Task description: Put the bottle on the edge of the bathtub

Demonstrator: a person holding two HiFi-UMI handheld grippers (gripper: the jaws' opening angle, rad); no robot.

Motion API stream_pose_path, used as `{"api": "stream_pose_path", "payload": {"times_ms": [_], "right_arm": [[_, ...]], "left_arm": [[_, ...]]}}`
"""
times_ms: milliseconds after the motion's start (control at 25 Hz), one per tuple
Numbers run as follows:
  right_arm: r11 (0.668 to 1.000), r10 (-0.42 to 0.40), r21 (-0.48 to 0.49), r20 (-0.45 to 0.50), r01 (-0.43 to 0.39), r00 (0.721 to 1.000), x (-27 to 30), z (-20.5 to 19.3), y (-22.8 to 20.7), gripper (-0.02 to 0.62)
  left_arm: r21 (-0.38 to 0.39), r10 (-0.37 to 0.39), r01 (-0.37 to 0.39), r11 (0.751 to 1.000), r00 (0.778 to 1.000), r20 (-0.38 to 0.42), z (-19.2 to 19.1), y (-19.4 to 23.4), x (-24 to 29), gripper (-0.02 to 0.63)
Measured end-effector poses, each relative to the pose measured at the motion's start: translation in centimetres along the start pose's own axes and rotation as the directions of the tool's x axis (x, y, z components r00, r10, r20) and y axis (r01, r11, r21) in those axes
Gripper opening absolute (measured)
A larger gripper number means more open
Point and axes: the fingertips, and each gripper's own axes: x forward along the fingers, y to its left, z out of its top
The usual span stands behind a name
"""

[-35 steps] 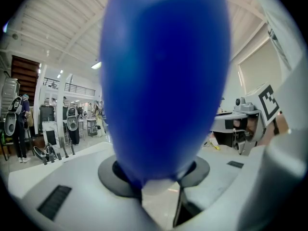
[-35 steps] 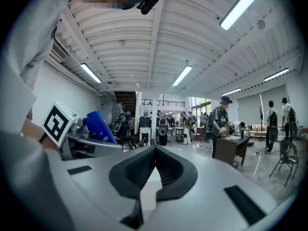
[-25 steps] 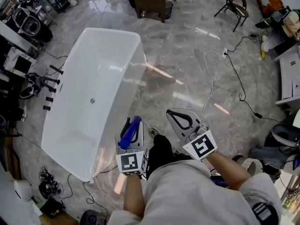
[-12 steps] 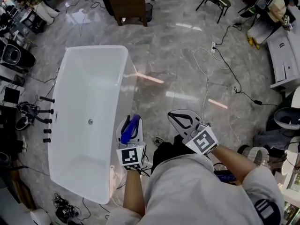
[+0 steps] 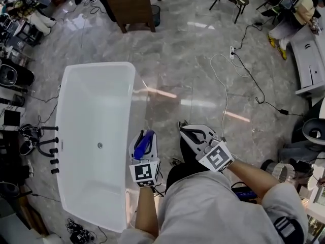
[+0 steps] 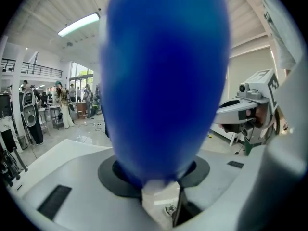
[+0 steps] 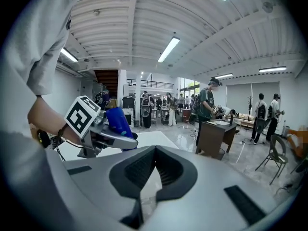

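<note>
Our left tongs [image 5: 143,137] grip the blue bottle [image 5: 145,143], just at 3 o'clock of the white bathtub [image 5: 99,66]; our right tongs [image 5: 191,131] sit closed and empty.

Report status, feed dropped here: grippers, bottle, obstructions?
Left hand-held gripper shut on blue bottle. Right hand-held gripper shut, empty. Bottle not yet on bathtub edge. Path looks clear.

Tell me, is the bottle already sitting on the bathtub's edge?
No, the bottle is clamped in the left gripper, held beside the bathtub, not on its rim.
</note>
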Motion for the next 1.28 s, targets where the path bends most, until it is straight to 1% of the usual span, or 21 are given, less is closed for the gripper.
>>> {"api": "stream_pose_path", "payload": {"times_ms": [120, 240, 360, 440, 520, 640, 760, 880, 960, 1040, 1120, 1280], "right_arm": [[0.999, 0.032, 0.004, -0.003, -0.032, 0.999, 2.4, -0.5, -3.2, 0.006], [0.998, 0.057, 0.035, 0.010, -0.057, 0.998, 5.0, -0.7, -6.8, 0.006], [0.989, 0.084, 0.127, -0.009, -0.082, 0.996, 7.6, -2.3, -9.8, 0.006], [0.985, 0.093, 0.151, -0.020, -0.089, 0.995, 10.0, -3.6, -12.2, 0.006], [0.988, 0.096, 0.126, -0.028, -0.092, 0.995, 12.3, -4.6, -14.0, 0.006], [0.993, 0.119, 0.013, -0.071, -0.118, 0.990, 14.8, -7.0, -15.4, 0.006], [0.989, 0.149, 0.010, -0.093, -0.148, 0.984, 17.6, -10.0, -16.6, 0.006], [0.988, 0.155, -0.004, -0.107, -0.156, 0.982, 19.9, -13.3, -17.4, 0.006], [0.988, 0.153, 0.016, -0.112, -0.152, 0.982, 21.2, -15.7, -18.1, 0.006], [0.988, 0.155, 0.040, -0.123, -0.151, 0.980, 22.3, -17.7, -18.9, 0.006], [0.988, 0.157, 0.014, -0.141, -0.156, 0.978, 23.0, -19.5, -19.6, 0.006], [0.980, 0.173, -0.071, -0.138, -0.184, 0.975, 24.6, -23.2, -20.6, 0.006]], "left_arm": [[0.005, 0.009, -0.009, 1.000, 1.000, -0.019, 0.5, 0.8, 3.5, 0.173], [-0.005, 0.022, -0.022, 1.000, 0.999, -0.031, 1.2, 1.8, 7.1, 0.173], [-0.031, 0.030, -0.032, 0.999, 0.997, -0.064, 0.2, 2.4, 9.6, 0.173], [-0.044, 0.036, -0.040, 0.998, 0.996, -0.087, -0.7, 3.3, 11.8, 0.173], [-0.046, 0.041, -0.046, 0.998, 0.994, -0.099, -1.6, 4.0, 14.0, 0.173], [-0.049, 0.029, -0.036, 0.998, 0.992, -0.121, -3.8, 4.5, 16.9, 0.173], [-0.052, 0.023, -0.031, 0.998, 0.990, -0.136, -6.3, 5.4, 20.6, 0.173], [-0.055, 0.024, -0.032, 0.998, 0.990, -0.139, -8.5, 6.2, 23.8, 0.173], [-0.059, 0.024, -0.033, 0.998, 0.990, -0.137, -9.9, 6.4, 25.7, 0.173], [-0.041, 0.014, -0.021, 0.999, 0.988, -0.157, -11.7, 6.4, 27.5, 0.173], [-0.027, 0.005, -0.010, 1.000, 0.983, -0.183, -13.6, 6.3, 29.0, 0.173], [-0.054, 0.019, -0.028, 0.998, 0.987, -0.157, -16.4, 6.1, 32.0, 0.173]]}}
